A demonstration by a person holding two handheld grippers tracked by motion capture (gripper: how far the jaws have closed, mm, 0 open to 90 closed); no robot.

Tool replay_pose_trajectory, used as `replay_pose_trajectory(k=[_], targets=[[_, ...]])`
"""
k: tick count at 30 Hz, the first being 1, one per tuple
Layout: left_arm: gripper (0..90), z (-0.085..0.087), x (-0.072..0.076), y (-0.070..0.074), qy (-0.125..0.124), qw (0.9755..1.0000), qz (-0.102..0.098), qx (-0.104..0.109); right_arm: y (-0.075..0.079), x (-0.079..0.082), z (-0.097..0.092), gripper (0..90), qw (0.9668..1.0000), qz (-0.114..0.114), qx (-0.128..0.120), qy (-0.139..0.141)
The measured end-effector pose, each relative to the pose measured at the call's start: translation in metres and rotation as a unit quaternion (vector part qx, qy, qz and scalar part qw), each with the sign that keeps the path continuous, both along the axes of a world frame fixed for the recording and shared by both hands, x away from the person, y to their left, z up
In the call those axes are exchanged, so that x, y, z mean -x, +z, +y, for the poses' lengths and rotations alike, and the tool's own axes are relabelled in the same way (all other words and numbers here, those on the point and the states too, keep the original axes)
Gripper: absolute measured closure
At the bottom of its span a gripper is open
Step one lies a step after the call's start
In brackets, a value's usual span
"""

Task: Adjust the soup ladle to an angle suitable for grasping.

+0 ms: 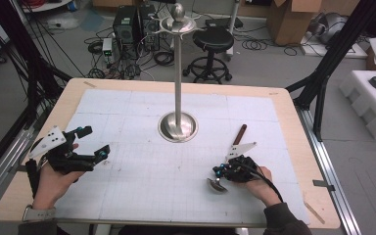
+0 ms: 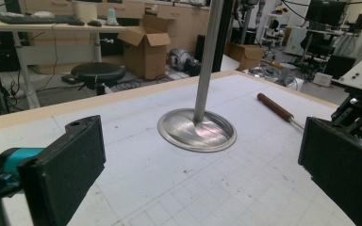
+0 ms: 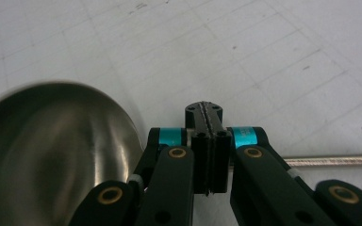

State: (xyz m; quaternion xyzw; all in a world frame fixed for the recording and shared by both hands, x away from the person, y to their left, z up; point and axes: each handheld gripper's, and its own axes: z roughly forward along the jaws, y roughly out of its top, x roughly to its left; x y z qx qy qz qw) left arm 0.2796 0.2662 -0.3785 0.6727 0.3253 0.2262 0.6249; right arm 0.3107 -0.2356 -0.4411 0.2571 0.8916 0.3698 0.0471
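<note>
1. While the ladle (image 1: 217, 184) lies flat on the white mat (image 1: 142, 166), front right of the table (image 1: 73, 90), its bowl faces up near the front edge. The inside is just bare shiny metal in the right gripper view (image 3: 52, 150).
2. Ladle stem runs away from the person and up to the right. Its brown wooden grip (image 1: 240, 132) is the far end, also seen in the left gripper view (image 2: 274, 106).
3. Metal stand (image 1: 178, 98): upright pole at mid table. Its round dished foot (image 2: 197, 130) sits on the mat w/ bare polished metal inside, and there's a ball and hook ring at the top.
4. R gripper (image 1: 219, 171) sits low over the stem, just behind the bowl. In its own view (image 3: 209, 113) the jaws are pressed together pad to pad, w/ nothing seen betw. them. The stem (image 3: 332, 161) passes behind the linkage; can't tell if it touches.
5. L gripper (image 1: 95, 141) is front left, well apart from the ladle. Its jaws are spread wide, w/ just mat betw. them in its own view (image 2: 202, 165), and it's gripping nothing.
</note>
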Motion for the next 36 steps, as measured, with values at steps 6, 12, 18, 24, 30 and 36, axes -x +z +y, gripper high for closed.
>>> replay_pose_trajectory(k=[6,12,18,24,30,36], targets=[[1.7,0.000,0.000,0.000,0.000,1.0000,0.001,0.002,0.000,0.006,-0.008,90.0,1.0000,0.005,0.000,0.001],[1.7,0.001,0.000,0.000,0.000,1.0000,0.001,0.001,0.001,0.014,-0.018,90.0,0.9999,0.009,0.005,0.007],[1.7,0.000,0.000,0.000,0.001,1.0000,0.002,0.001,0.001,0.025,-0.031,90.0,1.0000,0.004,0.002,0.005],[1.8,-0.001,0.000,0.000,0.000,1.0000,0.001,0.000,-0.001,0.034,-0.040,90.0,0.9999,0.008,-0.008,0.005],[1.7,-0.001,0.000,0.000,0.001,1.0000,0.001,0.000,0.000,0.045,-0.051,90.0,0.9999,0.004,-0.002,0.013],[1.7,-0.001,0.000,0.000,0.000,1.0000,0.000,-0.001,0.001,0.056,-0.066,90.0,0.9999,0.005,0.001,0.015]])
